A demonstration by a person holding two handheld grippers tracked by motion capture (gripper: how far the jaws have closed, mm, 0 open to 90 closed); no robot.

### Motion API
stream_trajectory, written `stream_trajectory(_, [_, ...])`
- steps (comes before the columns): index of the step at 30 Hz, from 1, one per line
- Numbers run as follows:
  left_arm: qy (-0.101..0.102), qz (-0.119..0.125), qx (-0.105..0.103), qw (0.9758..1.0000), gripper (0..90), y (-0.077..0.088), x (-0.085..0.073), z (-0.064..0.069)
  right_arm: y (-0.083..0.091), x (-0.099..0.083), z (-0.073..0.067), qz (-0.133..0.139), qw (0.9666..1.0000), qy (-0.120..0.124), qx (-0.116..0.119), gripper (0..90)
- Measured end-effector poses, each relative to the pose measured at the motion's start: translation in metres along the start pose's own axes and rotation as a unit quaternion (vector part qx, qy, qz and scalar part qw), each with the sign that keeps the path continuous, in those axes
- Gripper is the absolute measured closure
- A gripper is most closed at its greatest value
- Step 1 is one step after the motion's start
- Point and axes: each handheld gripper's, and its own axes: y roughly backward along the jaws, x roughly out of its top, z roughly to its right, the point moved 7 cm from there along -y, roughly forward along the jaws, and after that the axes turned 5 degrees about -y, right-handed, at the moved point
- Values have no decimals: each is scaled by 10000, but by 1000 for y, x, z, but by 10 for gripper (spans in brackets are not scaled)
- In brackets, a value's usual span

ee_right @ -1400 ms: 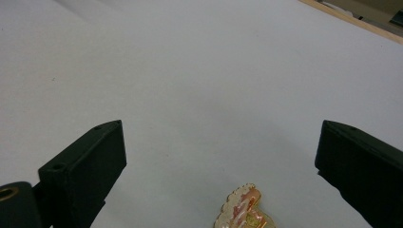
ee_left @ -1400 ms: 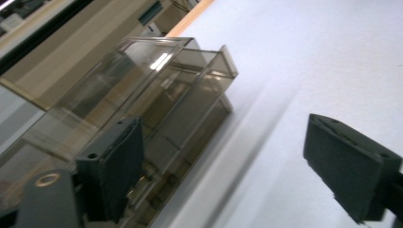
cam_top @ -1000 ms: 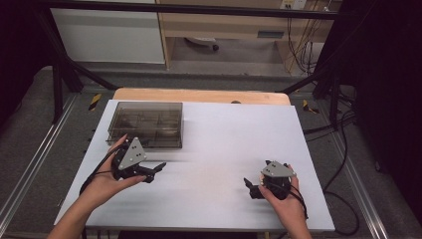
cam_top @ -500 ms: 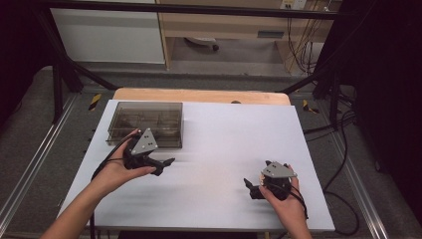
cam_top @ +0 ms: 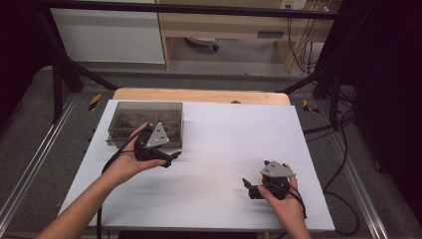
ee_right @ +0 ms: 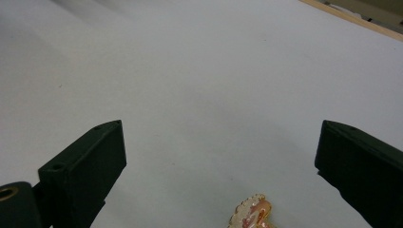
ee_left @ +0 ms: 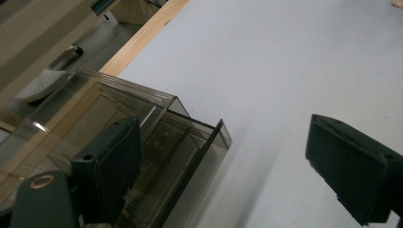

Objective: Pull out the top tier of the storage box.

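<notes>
A smoky see-through plastic box [cam_top: 130, 119] sits at the table's far left; in the left gripper view the box [ee_left: 119, 109] shows inner compartments and a drawer front a little out at its near corner. My left gripper [cam_top: 169, 158] hovers at the box's front right corner, jaws wide open and empty, with the left gripper [ee_left: 223, 142] straddling that corner. My right gripper [cam_top: 251, 188] rests low near the front right, open. In the right gripper view, a small orange-pink scalloped piece [ee_right: 252, 216] lies on the table between the open jaws of the right gripper [ee_right: 218, 128].
The white tabletop [cam_top: 234, 139] has a wooden strip [cam_top: 199, 95] along its far edge. Black frame bars and cables stand around the table. A cable trails from the left gripper along the forearm.
The left hand has carried its gripper away from the front edge, farther and to the right, up to the box's front corner. The right gripper has stayed in place.
</notes>
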Motion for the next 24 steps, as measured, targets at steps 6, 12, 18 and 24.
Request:
stream_trajectory(6, [-56, 21, 33, 10000, 134, -3, 1, -3, 4, 2, 0, 80, 10000, -11, -1, 37])
stream_trajectory(12, [-238, -5, 96, 9997, 169, -3, -1, -6, 4, 4, -1, 128, 9999, -63, -14, 37])
stream_trajectory(18, [-314, 8, 184, 9993, 216, -2, -4, -8, 4, 3, -1, 127, 9999, -77, -3, 38])
stream_trajectory(24, [-436, -72, 157, 9989, 302, -5, -8, -9, 3, 3, 3, 137, 9998, -111, -47, 39])
